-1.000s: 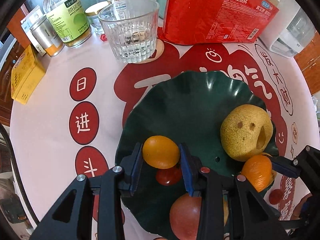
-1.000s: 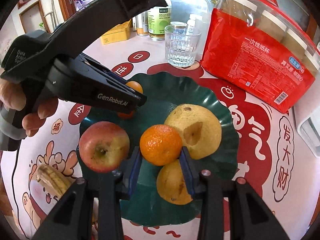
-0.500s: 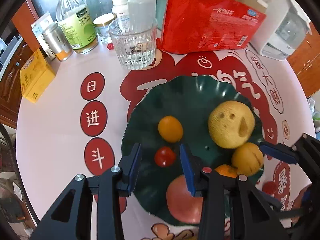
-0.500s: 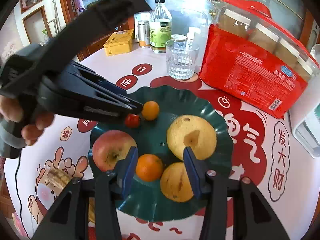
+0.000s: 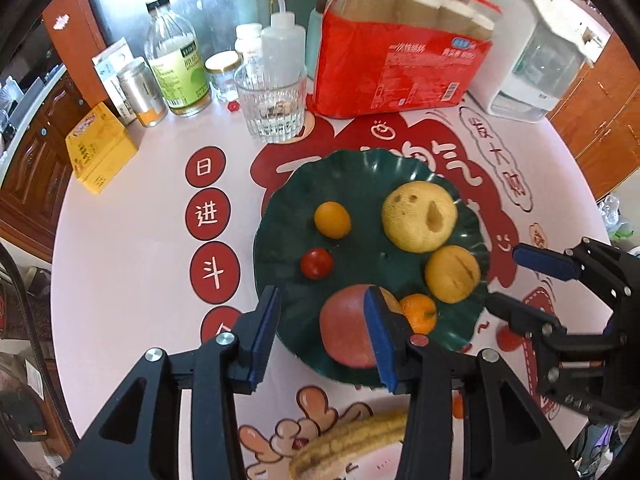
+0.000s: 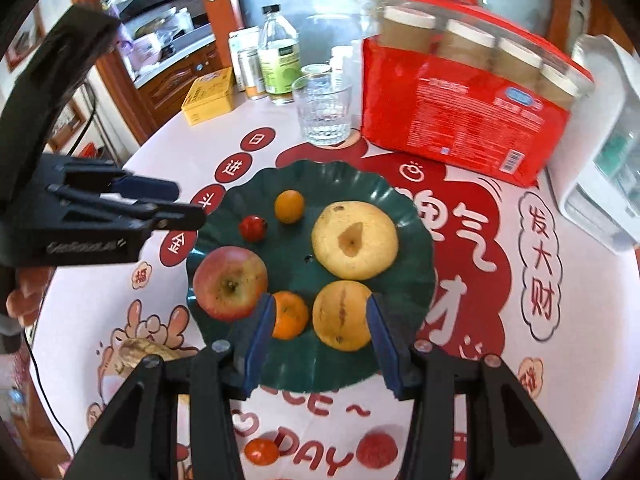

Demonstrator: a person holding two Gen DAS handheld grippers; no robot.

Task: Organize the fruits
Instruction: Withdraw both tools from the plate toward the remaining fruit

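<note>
A dark green plate [image 5: 360,160] [image 6: 420,240] holds an apple [image 6: 230,282], a mandarin [image 6: 290,314], a small pear [image 6: 342,314], a large pear [image 6: 354,240], a small orange [image 5: 332,219] and a cherry tomato [image 5: 317,263]. My left gripper [image 5: 322,294] hangs above the plate's near-left edge, its jaws opening with nothing between them. My right gripper [image 6: 320,300] hovers open over the mandarin and small pear and touches neither. A banana [image 5: 348,444] lies on the cloth in front of the plate.
Behind the plate stand a glass [image 5: 272,108], a red pack of paper cups [image 5: 396,68], bottles [image 5: 176,68], a yellow box [image 5: 100,148] and a white appliance [image 5: 536,56]. Two small red fruits [image 6: 262,451] [image 6: 376,450] lie on the near cloth.
Both grippers opened, rose and drew back. The left let go of the small orange and the right let go of the mandarin; both fruits now rest on the plate.
</note>
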